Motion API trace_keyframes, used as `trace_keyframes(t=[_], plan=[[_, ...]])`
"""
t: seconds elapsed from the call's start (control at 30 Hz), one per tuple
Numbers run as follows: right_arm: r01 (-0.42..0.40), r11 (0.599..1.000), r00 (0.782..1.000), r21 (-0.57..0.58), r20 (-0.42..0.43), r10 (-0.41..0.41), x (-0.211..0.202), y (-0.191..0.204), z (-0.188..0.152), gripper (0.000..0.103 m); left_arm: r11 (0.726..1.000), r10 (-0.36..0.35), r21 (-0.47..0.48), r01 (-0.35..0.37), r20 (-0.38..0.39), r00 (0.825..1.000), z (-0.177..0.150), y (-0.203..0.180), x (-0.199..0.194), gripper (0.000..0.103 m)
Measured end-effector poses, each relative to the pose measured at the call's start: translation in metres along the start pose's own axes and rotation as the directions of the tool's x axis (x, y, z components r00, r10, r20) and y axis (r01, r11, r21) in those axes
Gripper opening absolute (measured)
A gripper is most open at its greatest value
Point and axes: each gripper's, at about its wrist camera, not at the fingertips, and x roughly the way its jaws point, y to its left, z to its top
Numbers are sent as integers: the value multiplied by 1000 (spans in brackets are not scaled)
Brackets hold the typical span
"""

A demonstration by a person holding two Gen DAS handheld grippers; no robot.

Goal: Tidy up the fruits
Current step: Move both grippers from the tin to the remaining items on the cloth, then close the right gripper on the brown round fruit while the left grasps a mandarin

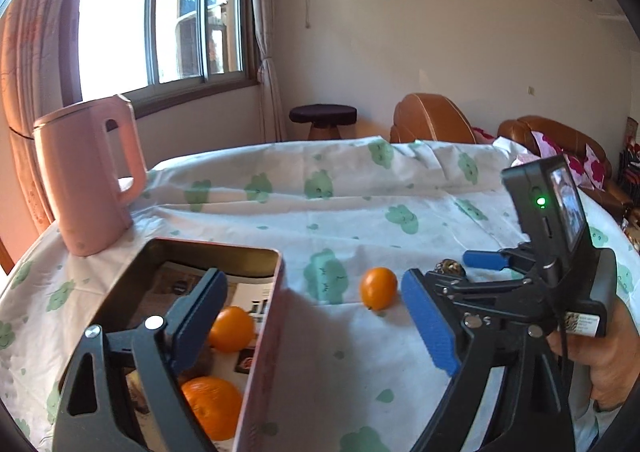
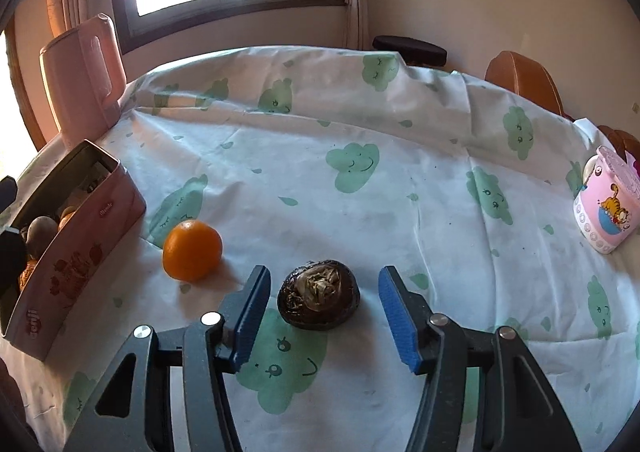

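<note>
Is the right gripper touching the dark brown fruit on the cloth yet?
Apart. The right wrist view shows the right gripper open around the dark brown fruit, with cloth visible between each blue pad and the fruit.

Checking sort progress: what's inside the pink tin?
The tin holds two oranges on printed paper, plus a brownish fruit. The left fingers cover the rest.

Loose orange (image 2: 192, 250) beside pink tin (image 2: 86, 248) — dark fruit (image 2: 319, 300) nearby.

Three oranges (image 1: 379, 288) — perhaps more.
</note>
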Motion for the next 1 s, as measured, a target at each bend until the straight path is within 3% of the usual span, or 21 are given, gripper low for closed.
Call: trace_keyframes(t=[0.07,0.2,0.27,0.47,0.57,0.63,0.7,0.77,1.0], plan=[[-10,1000,1000,7,-20,10,6,-2,-2,43,1000,-5,9,6,-22,1000,0,-6,9,91],[-19,1000,1000,17,1,19,1,-7,-5,43,999,-20,30,22,-57,998,1,-18,21,90],[19,1000,999,22,29,-19,-5,-10,-6,43,999,-30,41,32,-69,997,2,-25,25,89],[88,992,992,91,85,-95,-19,-34,-6,43,995,-72,57,84,-176,982,7,-46,61,69],[72,990,991,120,103,-84,-21,-43,-6,43,994,-68,62,86,-241,968,8,-51,85,57],[54,990,991,128,114,-69,-24,-45,-6,43,994,-70,66,90,-264,962,7,-53,93,56],[48,992,991,120,120,-63,-24,-44,-6,43,993,-77,66,100,-294,953,4,-56,101,41],[46,993,990,105,125,-59,-24,-39,-5,44,993,-79,63,104,-314,946,2,-57,106,36],[28,997,982,66,186,-40,-37,-32,-9,44,992,-103,36,119,-304,947,-1,-53,104,33]])
